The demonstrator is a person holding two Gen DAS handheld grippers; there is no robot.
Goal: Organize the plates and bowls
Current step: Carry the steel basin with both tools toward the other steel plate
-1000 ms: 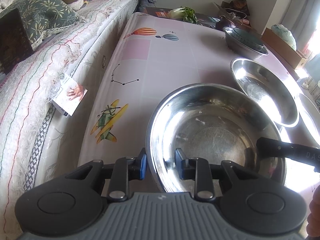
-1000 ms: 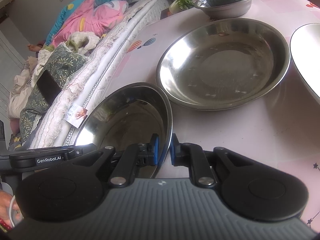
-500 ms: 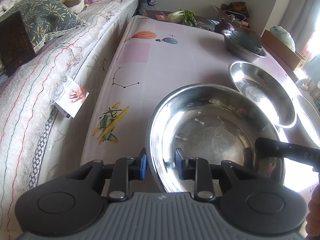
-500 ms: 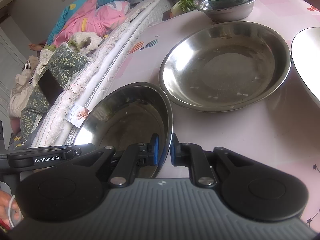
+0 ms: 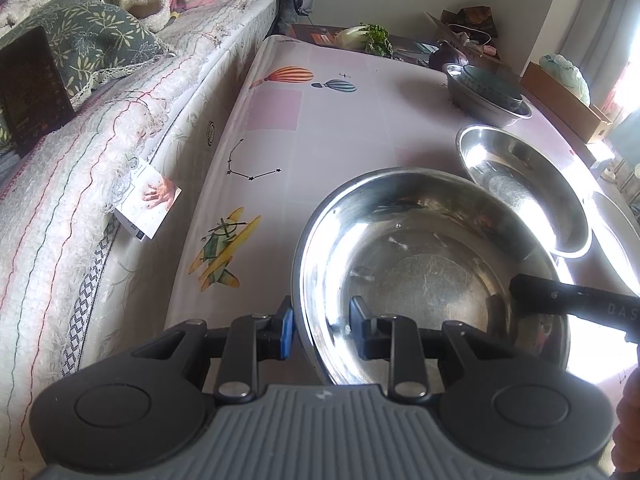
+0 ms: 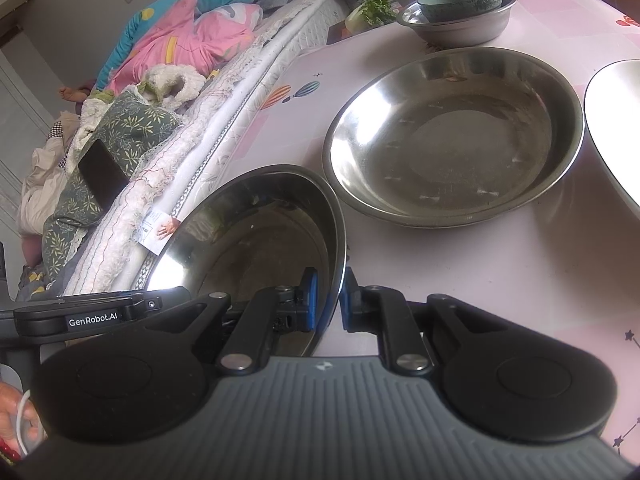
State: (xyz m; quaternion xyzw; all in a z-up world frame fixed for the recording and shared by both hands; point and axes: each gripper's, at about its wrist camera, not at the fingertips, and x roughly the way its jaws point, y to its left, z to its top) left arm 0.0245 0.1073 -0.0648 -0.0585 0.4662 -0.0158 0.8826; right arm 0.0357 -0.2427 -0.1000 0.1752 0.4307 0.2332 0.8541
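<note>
Both grippers hold one large steel bowl [image 5: 432, 264], lifted and tilted above the table. My left gripper [image 5: 322, 326] is shut on its near left rim. My right gripper [image 6: 327, 300] is shut on the opposite rim of the same bowl [image 6: 256, 240]. A second large steel bowl [image 6: 452, 136] lies on the pink tablecloth just beyond, also visible in the left wrist view [image 5: 520, 184]. A third shiny plate's edge [image 6: 616, 120] shows at the right. At the back, a teal bowl [image 6: 460, 0] sits inside a grey metal bowl [image 6: 460, 26].
A bed with quilts and pillows [image 5: 80, 120] runs along the table's left edge, with a dark phone [image 6: 102, 174] on a pillow. A cardboard box [image 5: 564, 100] and greens [image 5: 372, 38] stand at the table's far end. Bare tablecloth [image 5: 304, 128] lies left of the bowls.
Both grippers and the held bowl have drawn back slightly from the bowls on the table. The grips are unchanged.
</note>
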